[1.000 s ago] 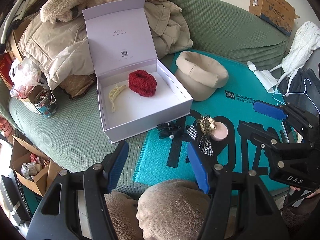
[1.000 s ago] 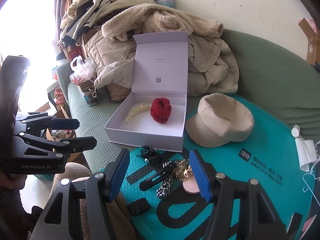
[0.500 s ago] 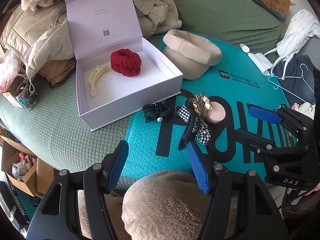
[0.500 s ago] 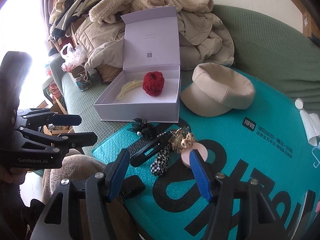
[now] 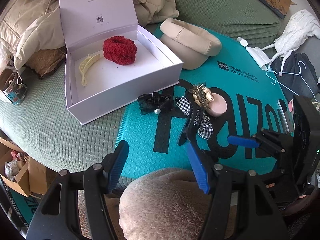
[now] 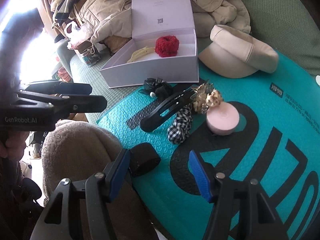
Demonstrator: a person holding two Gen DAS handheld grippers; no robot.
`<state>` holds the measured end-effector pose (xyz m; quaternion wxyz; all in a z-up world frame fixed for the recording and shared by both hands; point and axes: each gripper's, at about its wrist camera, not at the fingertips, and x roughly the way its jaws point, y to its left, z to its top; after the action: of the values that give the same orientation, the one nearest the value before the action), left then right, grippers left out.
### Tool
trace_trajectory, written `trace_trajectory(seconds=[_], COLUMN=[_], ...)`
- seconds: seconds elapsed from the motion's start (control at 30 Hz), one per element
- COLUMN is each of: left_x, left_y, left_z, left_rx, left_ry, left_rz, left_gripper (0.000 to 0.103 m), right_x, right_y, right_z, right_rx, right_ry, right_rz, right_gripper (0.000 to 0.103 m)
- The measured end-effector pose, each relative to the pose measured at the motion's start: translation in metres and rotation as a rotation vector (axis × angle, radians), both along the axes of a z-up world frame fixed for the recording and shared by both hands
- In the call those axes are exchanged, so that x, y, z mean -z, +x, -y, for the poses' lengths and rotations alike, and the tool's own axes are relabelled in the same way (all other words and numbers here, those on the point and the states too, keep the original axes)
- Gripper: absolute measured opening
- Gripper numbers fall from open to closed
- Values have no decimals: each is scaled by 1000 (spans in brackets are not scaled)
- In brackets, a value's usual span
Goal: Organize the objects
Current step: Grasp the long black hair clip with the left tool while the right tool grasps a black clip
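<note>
We've closed in: the clips [image 6: 180, 108] on the mat [image 5: 140, 132] loom larger now. Left gripper [image 5: 158, 164] and right gripper [image 6: 160, 172] both gape, empty. Scrunchie [image 5: 120, 50] stays in the box [image 5: 128, 92].

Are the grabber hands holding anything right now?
No. The left gripper and right gripper are both open and empty, above the hair clips.

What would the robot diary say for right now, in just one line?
left gripper: open, empty | right gripper: open, empty | open lilac box: red fuzzy scrunchie, cream hair claw | teal mat: long black hair clip waiting
</note>
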<state>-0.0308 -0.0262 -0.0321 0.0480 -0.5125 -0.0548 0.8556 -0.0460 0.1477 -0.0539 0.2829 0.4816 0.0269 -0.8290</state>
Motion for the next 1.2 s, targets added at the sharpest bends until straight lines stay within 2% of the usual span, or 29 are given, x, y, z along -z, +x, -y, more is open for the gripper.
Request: trace_trajectory(seconds=[0.2,0.3,0.43,0.63,0.9,1.03,1.2], left_x=[12,17,19,21,19,28,43], left_y=[-7,-12,-21,-41,-71,-85,-94], left_z=[6,8,5,-16,-54,-65,-70], left_rx=[-10,-12,5,84,199,230,237], left_ry=[-5,-2,-10,-6,-52,-39,-6], left_rz=[29,39,43,54,58,106,147], left_gripper=[60,60,60,60,60,60,60], right_x=[13,15,12,11,6,7,7], right_y=[-4,-6,-7,-8,-15,-22,-24], right_z=[6,5,3,-4,-37,-57,-66], right_rx=[-34,-38,-43,-36,72,131,149], right_ry=[-43,-74,-64,-67,-5,-2,-7], right_rz=[38,52,34,31,1,7,8], right_gripper=[61,52,40,40,40,40,40])
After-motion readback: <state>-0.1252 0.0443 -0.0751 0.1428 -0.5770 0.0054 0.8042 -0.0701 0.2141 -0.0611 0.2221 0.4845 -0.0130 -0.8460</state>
